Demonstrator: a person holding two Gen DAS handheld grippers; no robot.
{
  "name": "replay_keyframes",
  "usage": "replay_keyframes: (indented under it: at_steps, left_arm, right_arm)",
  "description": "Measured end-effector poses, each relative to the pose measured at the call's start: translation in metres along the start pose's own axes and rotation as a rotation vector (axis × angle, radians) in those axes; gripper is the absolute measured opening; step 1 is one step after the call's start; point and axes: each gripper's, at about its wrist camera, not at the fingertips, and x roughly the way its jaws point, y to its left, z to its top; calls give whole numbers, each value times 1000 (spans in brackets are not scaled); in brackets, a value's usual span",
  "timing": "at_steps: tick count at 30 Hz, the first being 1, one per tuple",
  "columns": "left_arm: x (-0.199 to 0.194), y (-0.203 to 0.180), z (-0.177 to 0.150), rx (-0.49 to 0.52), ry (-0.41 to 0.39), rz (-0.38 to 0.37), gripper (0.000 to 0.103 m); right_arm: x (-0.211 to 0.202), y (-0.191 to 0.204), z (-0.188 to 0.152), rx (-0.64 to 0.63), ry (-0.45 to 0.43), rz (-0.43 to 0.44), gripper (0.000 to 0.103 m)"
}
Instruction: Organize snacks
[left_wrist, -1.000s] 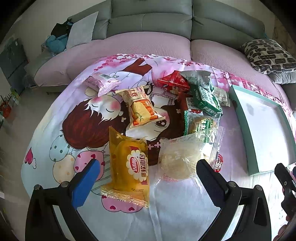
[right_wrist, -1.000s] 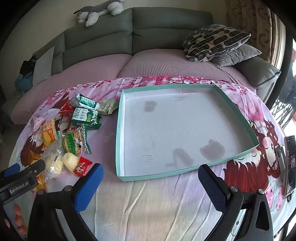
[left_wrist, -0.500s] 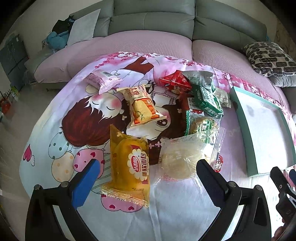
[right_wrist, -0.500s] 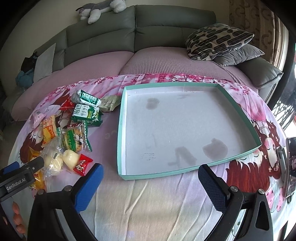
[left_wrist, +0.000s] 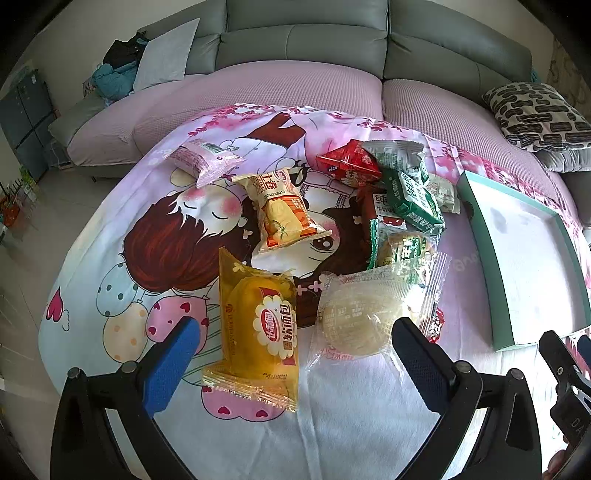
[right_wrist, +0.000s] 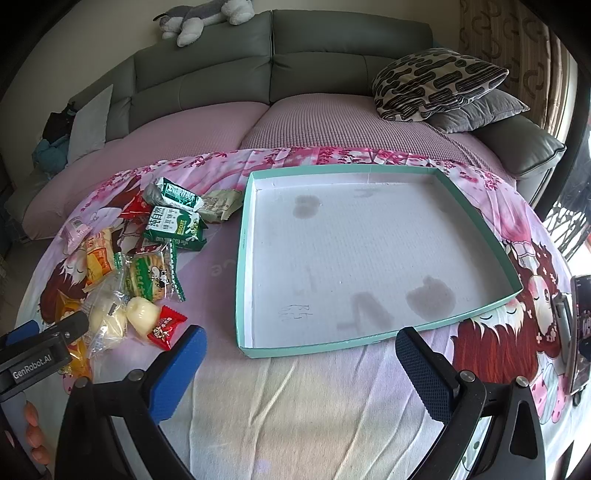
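Observation:
Several snack packs lie on a cartoon-print cloth. In the left wrist view a yellow bread pack (left_wrist: 258, 328) and a clear pack of pale cake (left_wrist: 365, 314) lie just ahead of my open, empty left gripper (left_wrist: 295, 354). Farther off are an orange-and-white pack (left_wrist: 280, 214), a pink pack (left_wrist: 203, 162), a red pack (left_wrist: 351, 166) and a green biscuit pack (left_wrist: 410, 195). The teal-rimmed shallow box (right_wrist: 388, 345) is empty, just ahead of my open, empty right gripper (right_wrist: 301, 363). The green biscuit pack (right_wrist: 173, 229) and a small red candy (right_wrist: 166, 325) lie left of the box.
A grey sofa with purple cushions (right_wrist: 332, 122) runs behind the cloth. A patterned pillow (right_wrist: 436, 81) rests at the back right. A phone (right_wrist: 581, 328) lies at the cloth's right edge. The left gripper (right_wrist: 40, 350) shows at the right view's left edge.
Both grippers have moved slightly, so the snacks and the box sit a little lower and nearer in view. Nothing was taken hold of or let go.

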Motion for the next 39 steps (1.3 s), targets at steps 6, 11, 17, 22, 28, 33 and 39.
replay_keyframes:
  at_steps: [6, 11, 17, 22, 28, 33, 39]
  left_arm:
    - [0, 0, 0, -1, 1, -1, 103]
    - [0, 0, 0, -1, 1, -2, 103]
    - [-1, 0, 0, 0, 0, -1, 103]
    - [0, 1, 0, -1, 1, -2, 103]
    - [-2, 0, 0, -1, -2, -4, 103]
    - [-6, 1, 0, -4, -7, -12, 103]
    - [-19, 22, 5, -66, -51, -3, 103]
  right_arm:
    - [0, 0, 0, 1, -1, 0, 103]
    - [0, 0, 0, 1, 0, 0, 103]
    - [0, 1, -1, 1, -1, 1, 103]
    - [0, 1, 0, 0, 0, 3, 103]
    - [-1, 1, 0, 1, -2, 2, 103]
    - [-1, 4, 0, -6, -4, 4, 103]
    - [-8, 15, 6, -31, -42, 59, 103]
